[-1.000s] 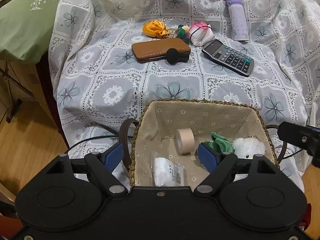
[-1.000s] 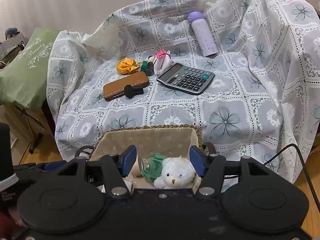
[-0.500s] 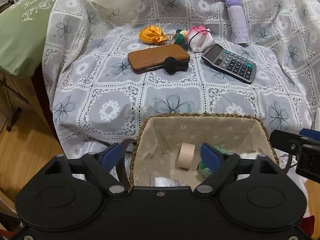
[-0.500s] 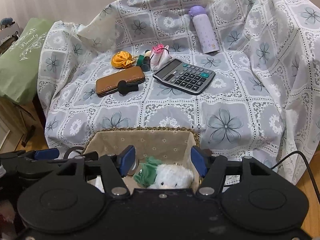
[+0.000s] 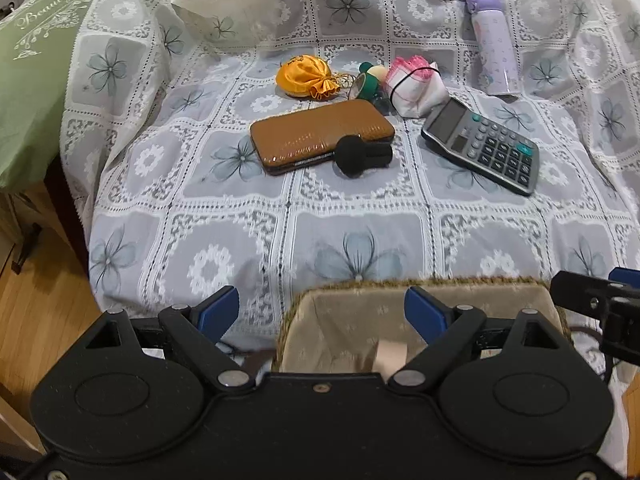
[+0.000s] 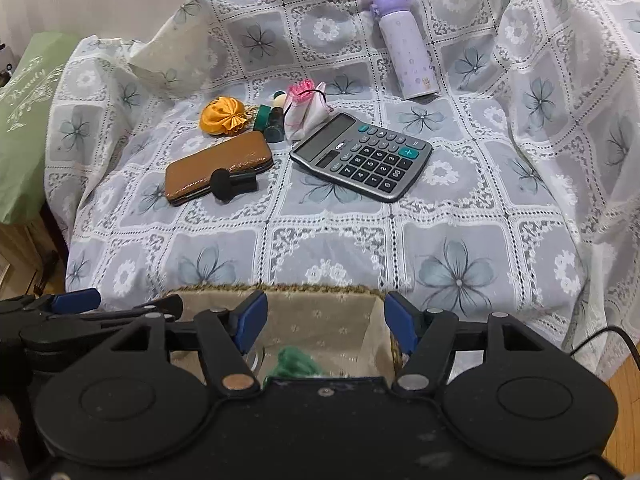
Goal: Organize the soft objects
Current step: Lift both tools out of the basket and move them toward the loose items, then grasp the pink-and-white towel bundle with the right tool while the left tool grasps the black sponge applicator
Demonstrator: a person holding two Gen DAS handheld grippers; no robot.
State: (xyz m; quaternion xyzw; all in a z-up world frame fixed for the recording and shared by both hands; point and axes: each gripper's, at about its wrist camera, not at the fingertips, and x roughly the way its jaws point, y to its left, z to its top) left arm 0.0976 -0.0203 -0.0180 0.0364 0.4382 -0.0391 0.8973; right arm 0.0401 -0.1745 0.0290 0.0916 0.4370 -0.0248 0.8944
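A fabric-lined woven basket sits at the near edge of the covered seat, below both grippers. A beige tape roll and a green soft item show inside it. An orange pouch and a pink-and-white pouch lie far back on the cloth. My left gripper is open and empty over the basket's left rim. My right gripper is open and empty above the basket.
On the floral cloth lie a brown wallet with a black foam-tipped item, a calculator, a lilac bottle and small green items. A green bag is at the left. Wooden floor lies beyond the left edge.
Both grippers have pulled back and tilted up from the basket, so less of its inside shows. The white teddy bear and the plastic packet have dropped out of view. Both stay open.
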